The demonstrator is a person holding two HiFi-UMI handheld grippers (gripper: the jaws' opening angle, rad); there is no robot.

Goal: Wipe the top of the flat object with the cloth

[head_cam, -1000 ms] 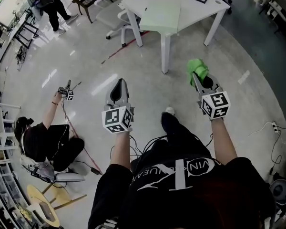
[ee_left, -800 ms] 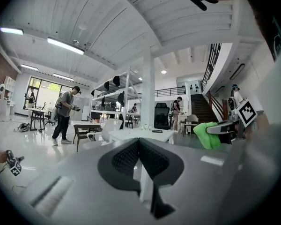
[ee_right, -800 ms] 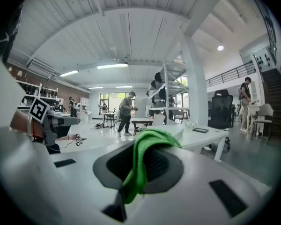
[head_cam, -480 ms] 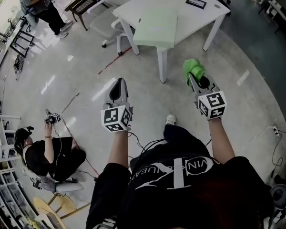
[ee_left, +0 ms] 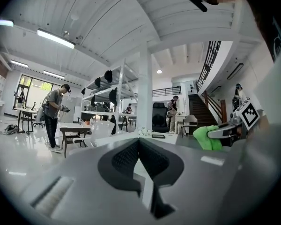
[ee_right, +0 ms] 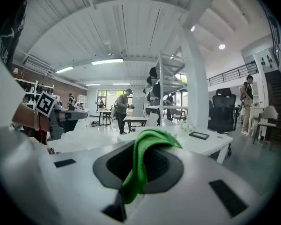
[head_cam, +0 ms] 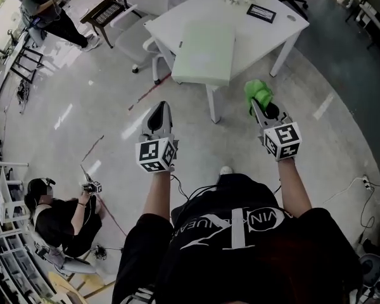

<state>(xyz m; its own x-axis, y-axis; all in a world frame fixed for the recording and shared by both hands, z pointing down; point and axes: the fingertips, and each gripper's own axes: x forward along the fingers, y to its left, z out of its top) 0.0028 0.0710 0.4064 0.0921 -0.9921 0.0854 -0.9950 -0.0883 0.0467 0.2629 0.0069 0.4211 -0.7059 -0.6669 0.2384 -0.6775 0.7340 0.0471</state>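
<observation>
Room: large open workshop with a glossy grey floor (head_cam: 114, 106). The person stands well apart from the table, so the wiping is not yet begun.
Table: white table (head_cam: 272, 30) in the upper middle of the head view, with a small dark frame (head_cam: 261, 12) on its far side.
Flat object: pale green flat object (head_cam: 206, 52) lies on the near-left part of the table and reaches its edge. I judge that a push toward that edge could slide it off.
Left gripper: left gripper (head_cam: 159, 109), at centre-left of the head view, has its jaws pressed together with nothing between them. It is free to steady the flat object. Without this support the object may shift under the cloth.
Right gripper: right gripper (head_cam: 257, 105), at centre-right, is clamped on the cloth.
Cloth: green cloth (head_cam: 258, 92) is pinched only by a narrow fold and hangs loose over the jaws in the right gripper view. A hard drag could pull it out, or the bare jaw tips could scrape the surface.
</observation>
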